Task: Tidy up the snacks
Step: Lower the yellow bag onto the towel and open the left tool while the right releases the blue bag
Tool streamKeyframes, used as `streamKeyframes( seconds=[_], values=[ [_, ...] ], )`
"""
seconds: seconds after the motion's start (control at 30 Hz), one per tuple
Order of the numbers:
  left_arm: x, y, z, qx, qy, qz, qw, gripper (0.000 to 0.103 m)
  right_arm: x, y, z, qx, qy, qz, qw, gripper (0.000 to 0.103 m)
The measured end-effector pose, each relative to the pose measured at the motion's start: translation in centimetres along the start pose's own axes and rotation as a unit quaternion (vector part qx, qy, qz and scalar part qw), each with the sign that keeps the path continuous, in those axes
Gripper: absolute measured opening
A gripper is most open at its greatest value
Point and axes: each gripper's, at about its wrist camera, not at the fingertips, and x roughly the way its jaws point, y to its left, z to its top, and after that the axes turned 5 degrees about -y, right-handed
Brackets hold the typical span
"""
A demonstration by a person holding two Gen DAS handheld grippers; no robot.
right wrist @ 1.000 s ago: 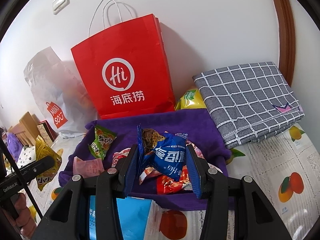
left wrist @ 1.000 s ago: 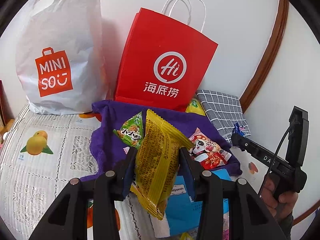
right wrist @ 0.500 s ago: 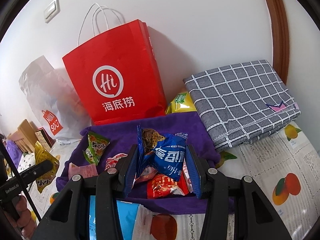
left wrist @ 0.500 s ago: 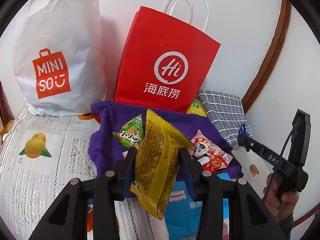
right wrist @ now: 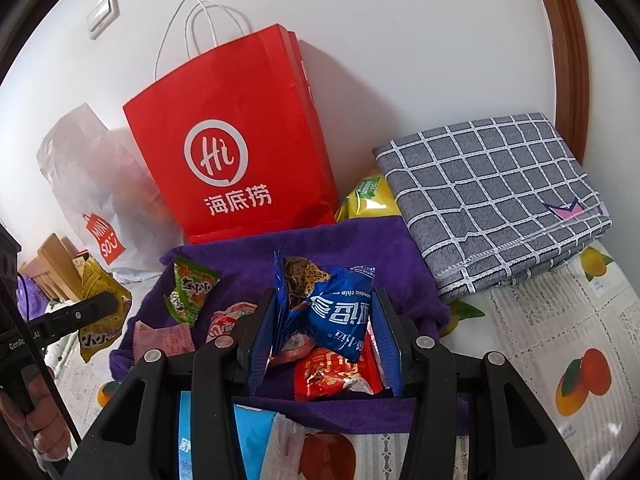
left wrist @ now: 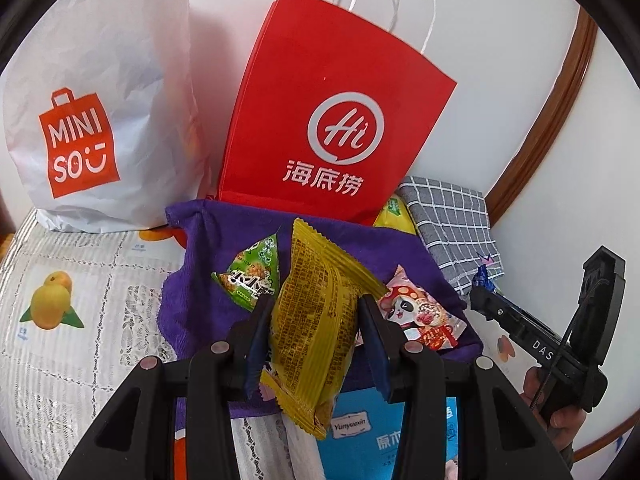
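Note:
My left gripper (left wrist: 316, 320) is shut on an upright yellow snack packet (left wrist: 316, 280), held above the near edge of a purple towel (left wrist: 224, 240). My right gripper (right wrist: 324, 308) is shut on a crumpled blue snack packet (right wrist: 340, 312) over the same purple towel (right wrist: 360, 248). On the towel lie a green packet (left wrist: 252, 276), a panda-print packet (left wrist: 416, 312), a red packet (right wrist: 336, 372) and a pink one (right wrist: 164, 340). The left gripper (right wrist: 100, 304) shows at the left of the right wrist view, and the right gripper (left wrist: 480, 296) at the right of the left wrist view.
A red paper bag (left wrist: 332, 100) and a white plastic bag (left wrist: 100, 80) stand against the wall behind the towel. A folded grey checked cloth (right wrist: 488, 192) lies to the right, with a yellow-green packet (right wrist: 368, 196) beside it. A blue tissue pack (left wrist: 380, 440) sits under the grippers.
The left gripper with the yellow packet has shifted slightly toward the purple towel. The right gripper has stayed almost still, and both grips are unchanged.

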Motion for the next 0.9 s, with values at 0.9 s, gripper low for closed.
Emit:
streamKeyframes(
  seconds=[0.9],
  values=[
    [4.9, -1.9, 0.4, 0.034, 0.067, 0.016, 0.9970, 0.041, 3.8, 0.3, -1.3, -0.030, 0.042, -0.011, 0.999, 0.047]
  ],
)
